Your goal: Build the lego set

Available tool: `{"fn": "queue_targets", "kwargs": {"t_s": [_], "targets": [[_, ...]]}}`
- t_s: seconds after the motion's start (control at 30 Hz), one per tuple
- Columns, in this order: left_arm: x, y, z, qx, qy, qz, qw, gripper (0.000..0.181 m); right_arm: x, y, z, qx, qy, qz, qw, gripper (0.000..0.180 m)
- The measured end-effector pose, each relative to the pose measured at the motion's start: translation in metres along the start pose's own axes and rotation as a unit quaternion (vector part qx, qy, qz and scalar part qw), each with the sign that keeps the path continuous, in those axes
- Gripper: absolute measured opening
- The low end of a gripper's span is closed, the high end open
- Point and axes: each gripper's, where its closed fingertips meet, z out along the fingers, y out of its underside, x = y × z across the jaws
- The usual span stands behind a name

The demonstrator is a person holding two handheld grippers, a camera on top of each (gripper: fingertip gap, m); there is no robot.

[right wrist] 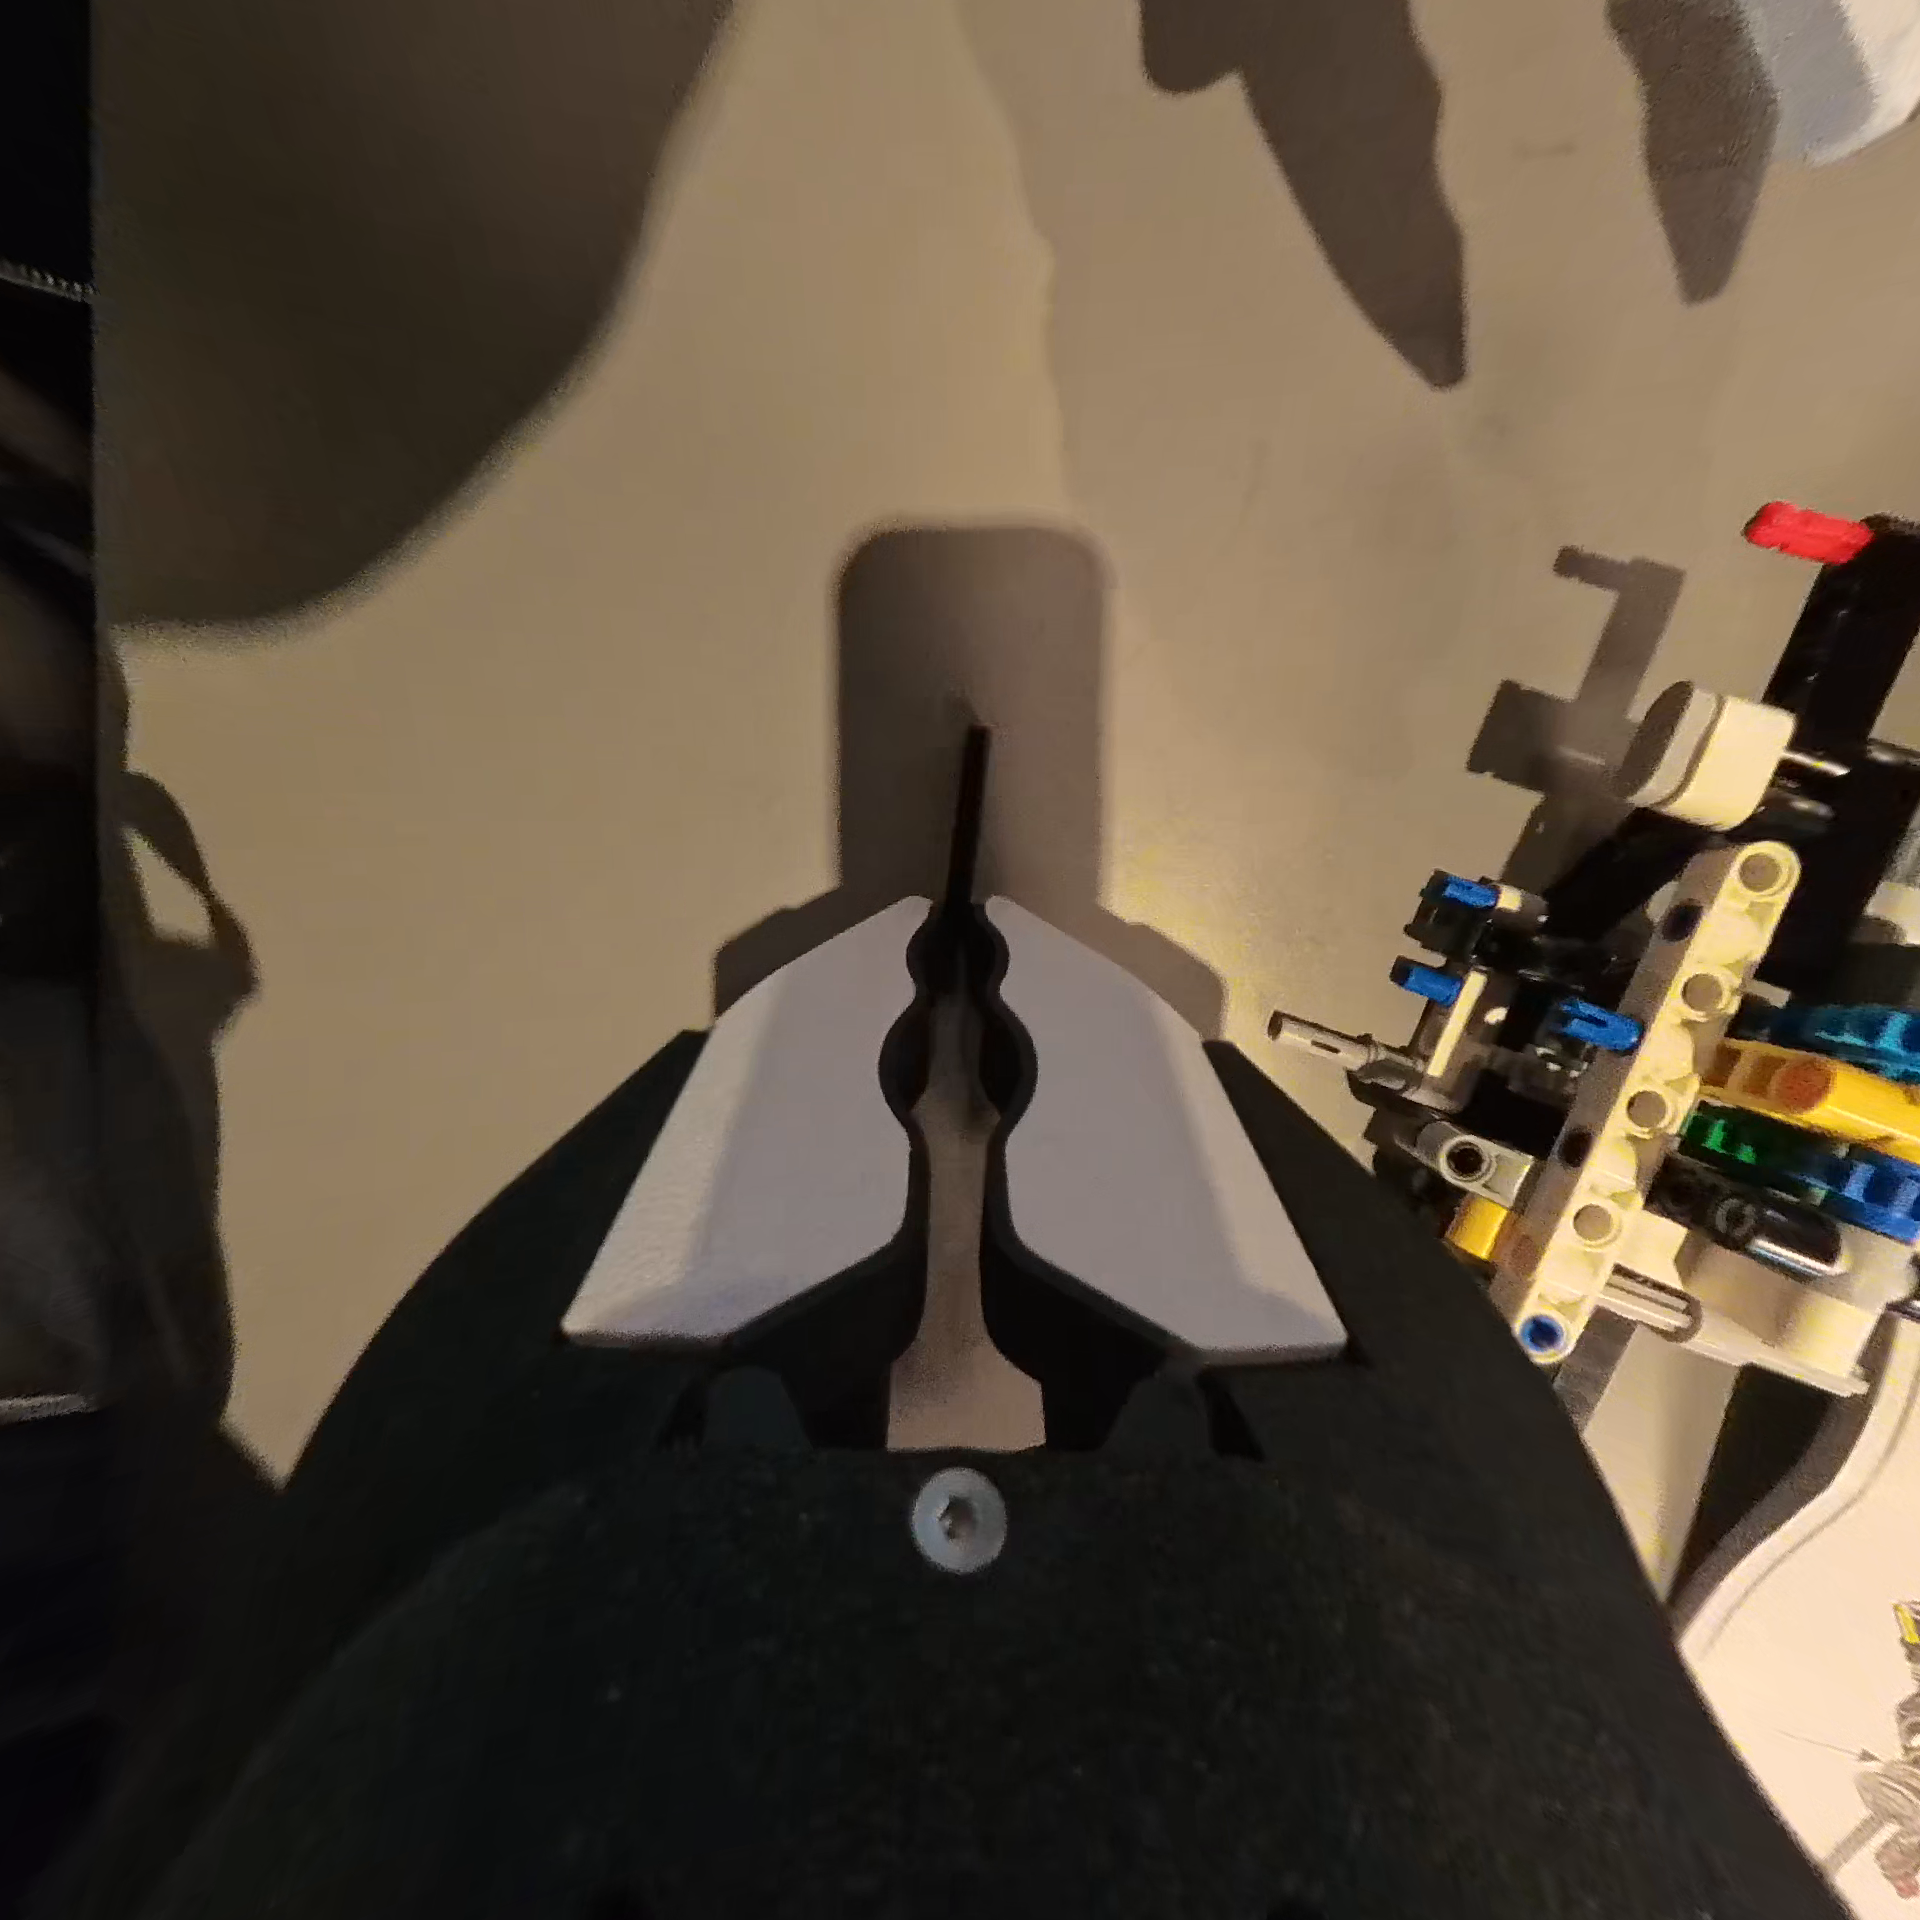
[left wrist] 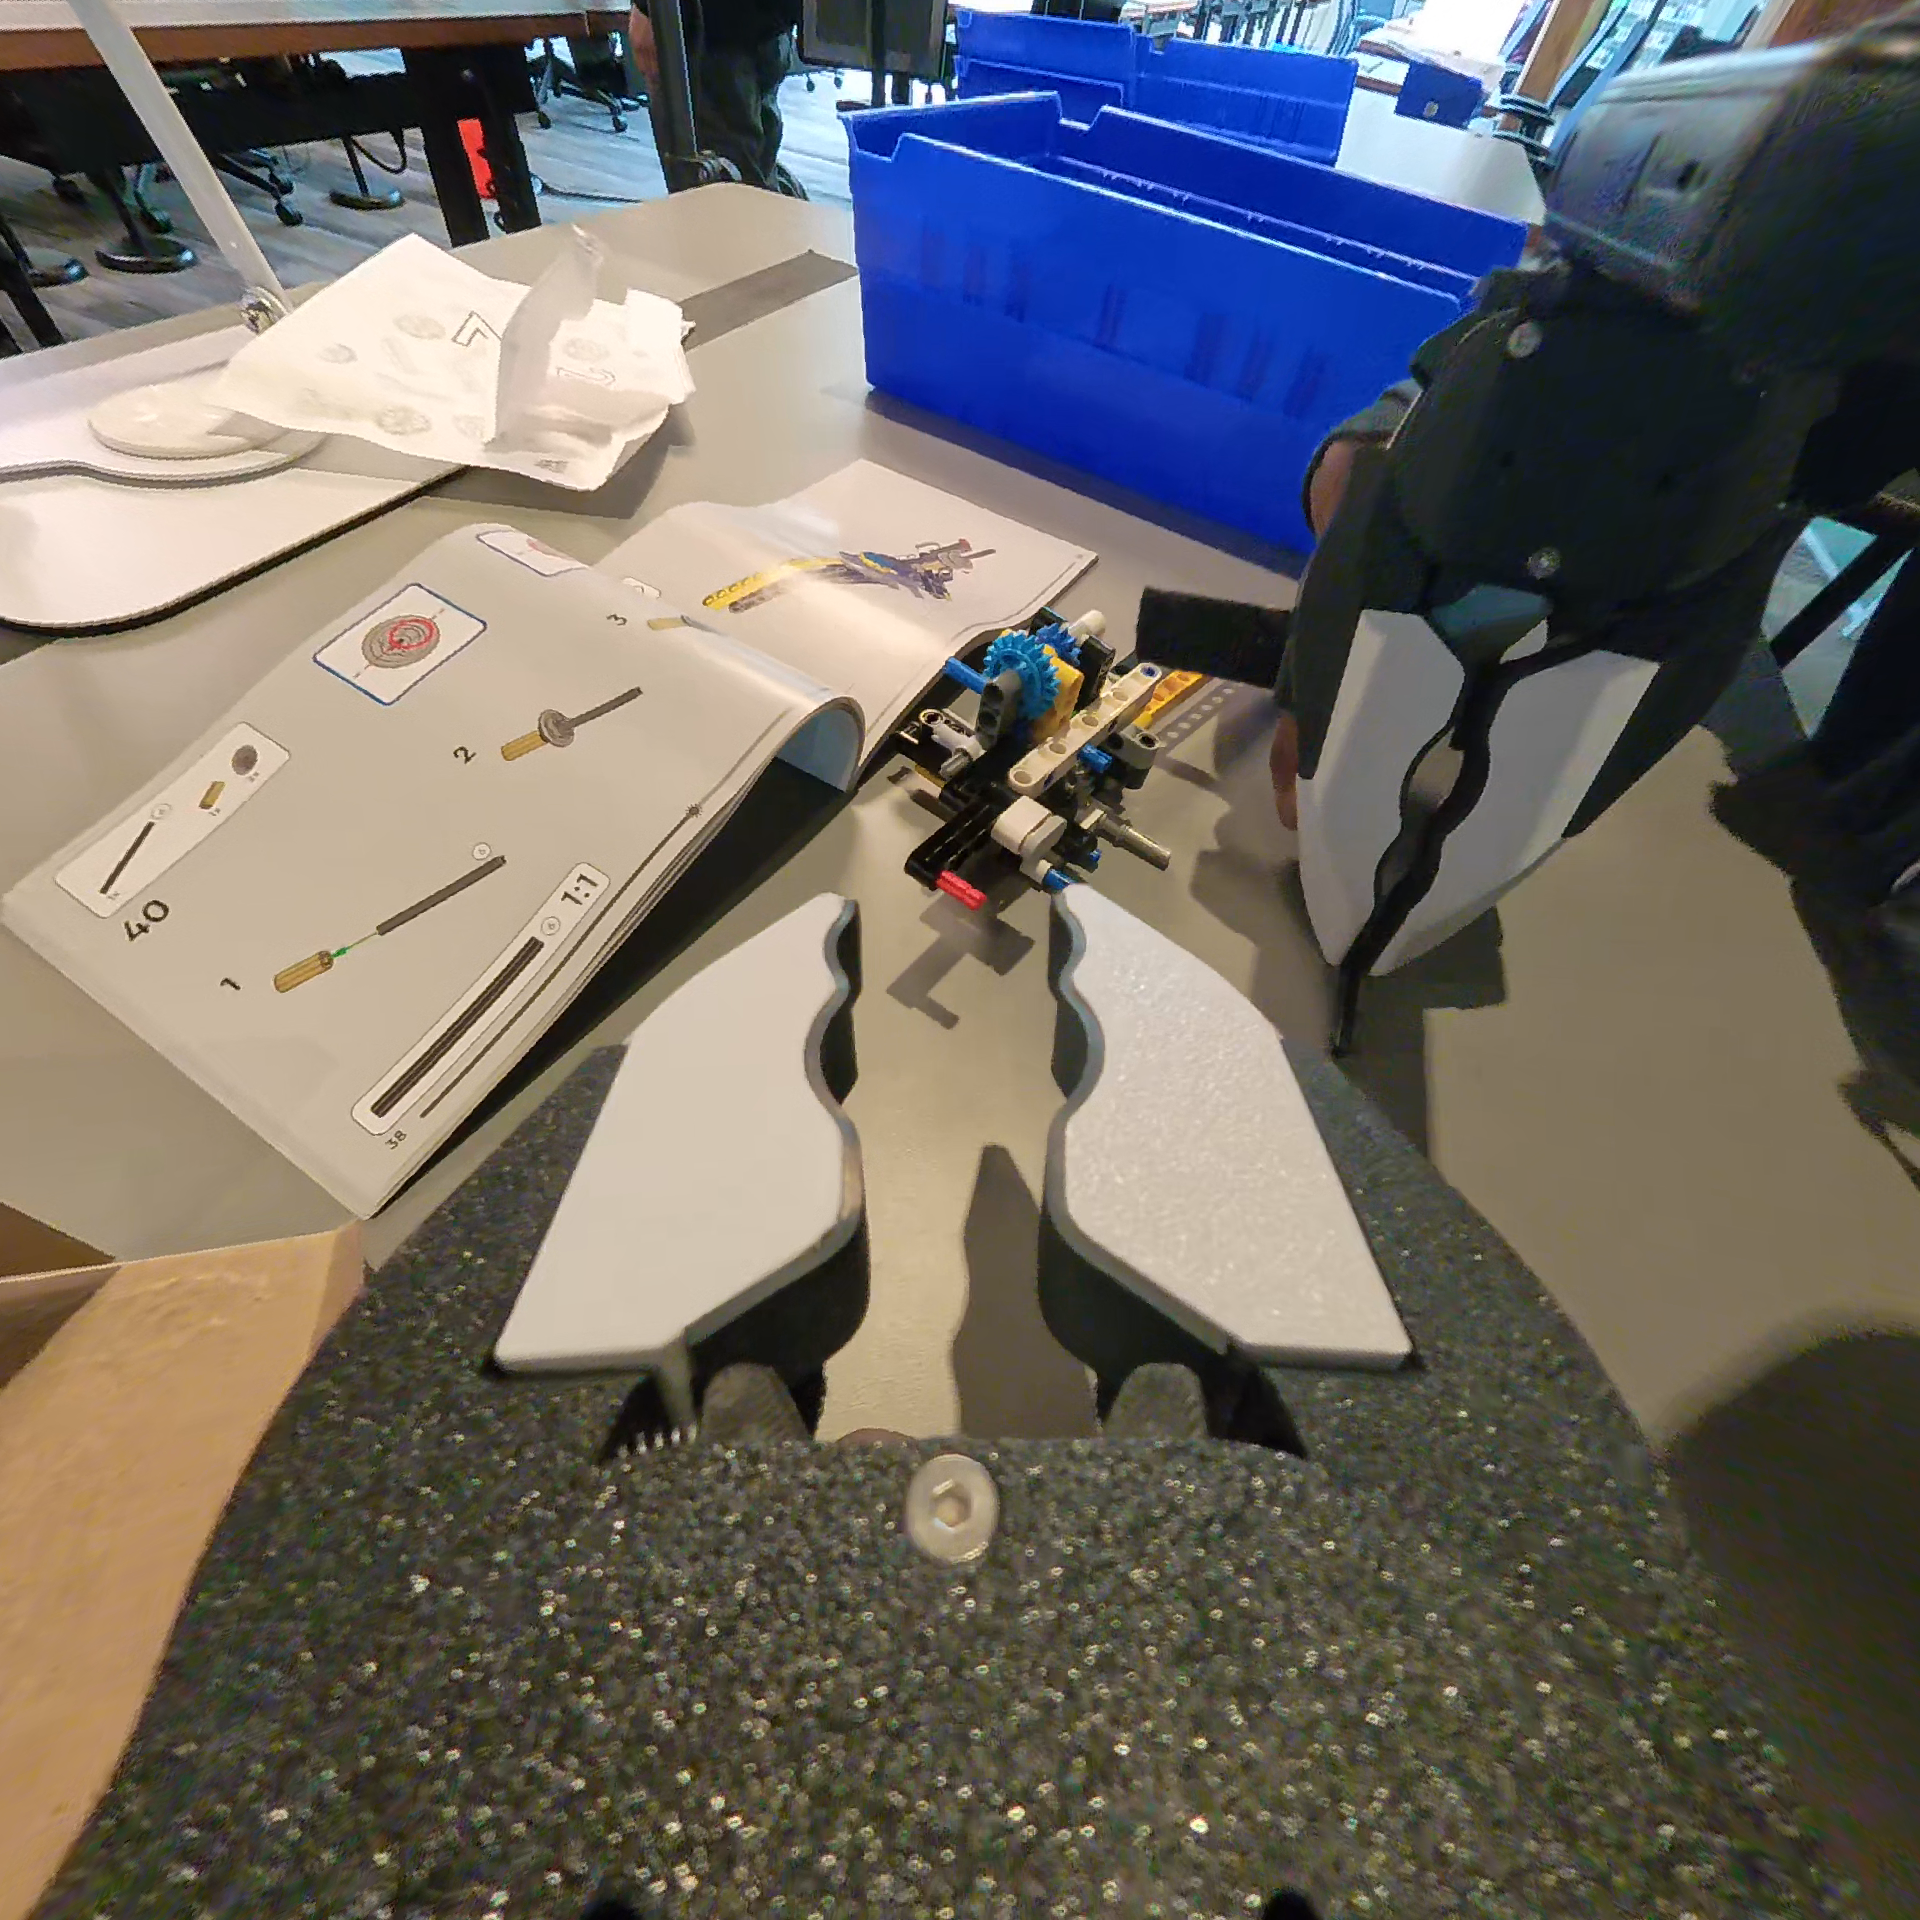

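Note:
The half-built lego model (left wrist: 1039, 748), black, white, yellow and blue with a blue gear, lies on the grey table just beyond my left gripper (left wrist: 956, 935). The left gripper is open and empty, its fingertips a short way in front of the model's red pin. My right gripper (right wrist: 961, 914) is shut on a thin black axle (right wrist: 971, 810) that sticks out past the fingertips. In the left wrist view the right gripper (left wrist: 1361, 956) points down at the table to the right of the model. The model also shows at the right edge of the right wrist view (right wrist: 1662, 1039).
An open instruction booklet (left wrist: 468, 831) lies left of the model. A blue bin (left wrist: 1143, 312) stands behind it. Torn white paper bags (left wrist: 468, 364) and a white lamp base (left wrist: 187, 426) are at the back left. A cardboard box (left wrist: 104, 1455) is at the near left. The gap from one gripper's tips to the other's is roughly 15 cm.

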Motion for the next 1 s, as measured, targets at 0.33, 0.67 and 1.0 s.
{"fn": "queue_targets", "kwargs": {"t_s": [0.33,0.67,1.0], "targets": [[-0.001,0.0,-0.001,0.001,-0.006,0.003,1.0,0.034,0.0,0.007,-0.014,0.02,0.014,0.013,1.0,0.019],[-0.002,0.002,-0.001,0.003,0.001,-0.004,1.0,0.034,-0.018,0.01,-0.143,0.183,0.032,0.098,0.978,0.026],[-0.002,-0.001,-0.004,0.017,0.011,-0.014,1.0,0.034,0.054,0.189,-0.306,0.089,0.273,0.215,0.933,0.024]]}}
